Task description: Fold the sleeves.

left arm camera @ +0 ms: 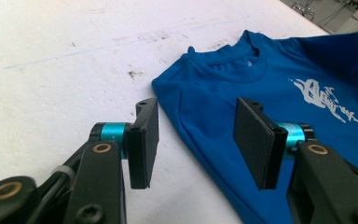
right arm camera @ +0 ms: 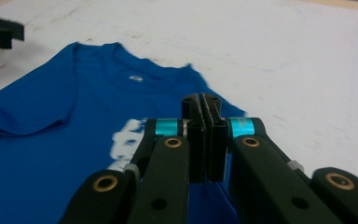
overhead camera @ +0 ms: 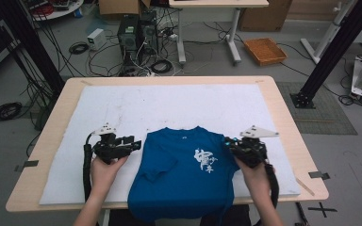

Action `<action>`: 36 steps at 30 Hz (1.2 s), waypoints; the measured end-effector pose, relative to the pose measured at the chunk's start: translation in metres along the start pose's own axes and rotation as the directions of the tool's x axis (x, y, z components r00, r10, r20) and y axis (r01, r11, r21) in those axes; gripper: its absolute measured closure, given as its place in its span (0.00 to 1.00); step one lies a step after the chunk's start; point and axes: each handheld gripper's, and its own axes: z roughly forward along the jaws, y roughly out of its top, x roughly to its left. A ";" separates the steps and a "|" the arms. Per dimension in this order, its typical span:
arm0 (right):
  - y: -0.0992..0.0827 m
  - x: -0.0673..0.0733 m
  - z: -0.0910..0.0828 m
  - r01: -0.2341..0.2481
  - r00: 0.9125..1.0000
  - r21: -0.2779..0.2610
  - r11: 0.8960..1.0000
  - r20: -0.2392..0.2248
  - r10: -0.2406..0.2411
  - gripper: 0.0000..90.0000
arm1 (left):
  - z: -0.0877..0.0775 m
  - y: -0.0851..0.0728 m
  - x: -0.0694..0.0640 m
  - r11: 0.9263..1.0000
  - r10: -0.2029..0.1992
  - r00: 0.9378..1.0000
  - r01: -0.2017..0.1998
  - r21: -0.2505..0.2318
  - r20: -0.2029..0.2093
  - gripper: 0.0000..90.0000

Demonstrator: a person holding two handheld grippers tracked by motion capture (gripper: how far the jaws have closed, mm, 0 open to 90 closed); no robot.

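Blue cotton T-shirt with white chest print (overhead camera: 184, 169) flat on white padded table cover (overhead camera: 169, 101), hem overhanging near edge, left gripper (left arm camera: 196, 140) jaws wide astride its shoulder edge, right gripper (right arm camera: 204, 140) jaws closed together above opposite shoulder, cloth between pads not discernible.

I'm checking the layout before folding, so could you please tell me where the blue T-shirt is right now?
In the high view the blue T-shirt lies flat on the white mat at the table's near edge, between the left gripper and right gripper.
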 end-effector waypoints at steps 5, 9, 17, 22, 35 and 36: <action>0.014 0.051 0.036 0.108 0.994 0.052 0.993 -0.010 -0.108 0.99 | 0.001 0.000 -0.001 1.000 0.003 1.000 -0.003 0.010 0.011 0.56; 0.018 0.066 0.056 0.136 0.989 0.055 0.989 -0.073 -0.132 0.92 | 0.002 0.000 -0.002 1.000 -0.003 1.000 0.002 0.010 0.017 0.56; 0.015 0.038 0.026 0.083 0.989 -0.066 0.994 -0.116 -0.090 0.75 | 0.003 -0.001 0.000 1.000 -0.008 1.000 0.008 0.016 0.018 0.56; -0.004 0.017 0.008 0.006 0.993 -0.033 0.999 -0.118 -0.010 0.69 | 0.004 -0.001 -0.001 1.000 -0.009 1.000 0.008 0.022 0.025 0.55; -0.046 0.025 0.020 0.060 0.969 0.086 0.995 -0.246 -0.037 0.98 | 0.005 -0.001 -0.001 0.999 -0.019 0.999 0.018 0.031 0.026 0.54; -0.046 0.025 0.020 0.060 0.969 0.086 0.995 -0.246 -0.037 0.98 | 0.005 -0.001 -0.001 0.999 -0.019 0.999 0.018 0.031 0.026 0.54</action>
